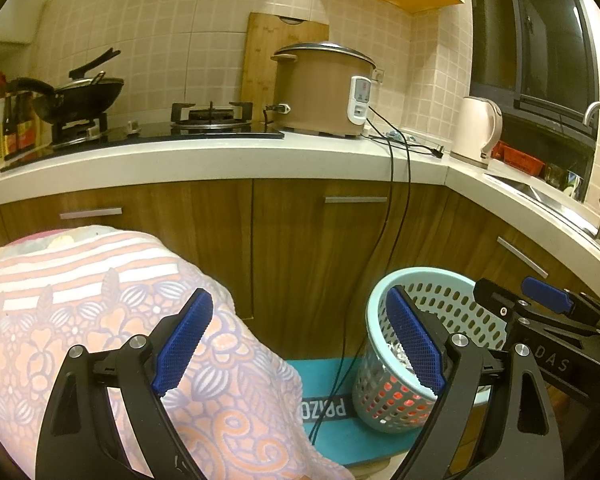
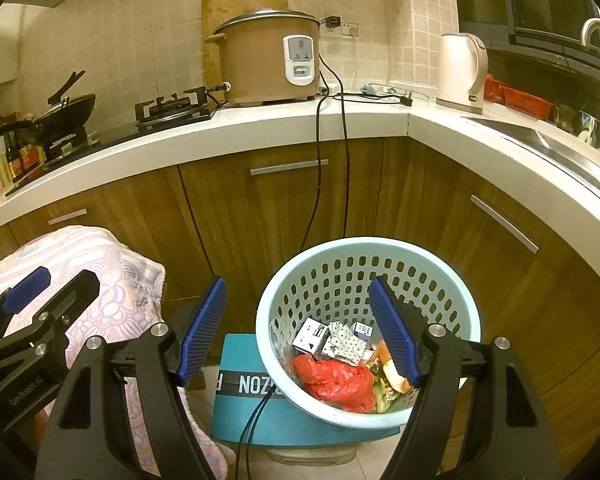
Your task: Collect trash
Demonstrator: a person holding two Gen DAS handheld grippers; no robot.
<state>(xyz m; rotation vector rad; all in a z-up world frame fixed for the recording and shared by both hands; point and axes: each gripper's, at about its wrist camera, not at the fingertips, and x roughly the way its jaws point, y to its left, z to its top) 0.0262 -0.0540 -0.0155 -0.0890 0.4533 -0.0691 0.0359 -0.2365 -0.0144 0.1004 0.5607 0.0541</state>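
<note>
Far left on the white countertop (image 1: 204, 156), dark sauce bottles (image 1: 14, 132) beside a black wok (image 1: 88, 94) sitting on the stove; further along, a bare gas burner (image 1: 212, 114), then a wooden cutting board (image 1: 278, 44) leaning on the tiled wall behind a brown rice cooker (image 2: 268, 62), with black cords (image 2: 318, 168) hanging from there down past the wooden cabinet doors. Below at left, a pink and lilac patterned cloth (image 1: 100, 312) draped over something hidden. In front of it, the left gripper (image 1: 300, 344) spread wide with nothing between its blue pads, one pad over the cloth, the other overlapping the basket rim. Low in the middle, a teal mat (image 2: 252, 412) on the floor. Right of that, the pale blue perforated basket (image 2: 340, 252) standing on the mat's edge, holding the trash: a red plastic bag (image 2: 336, 380), small cartons (image 2: 310, 336), crumpled dotted paper (image 2: 346, 344) and food scraps (image 2: 388, 376). Right gripper (image 2: 300, 336) also wide apart and empty, poised above the basket's open top. Far right, a cream kettle (image 2: 462, 72), a red crate (image 2: 516, 98) and the sink (image 2: 540, 140) with its tap
</note>
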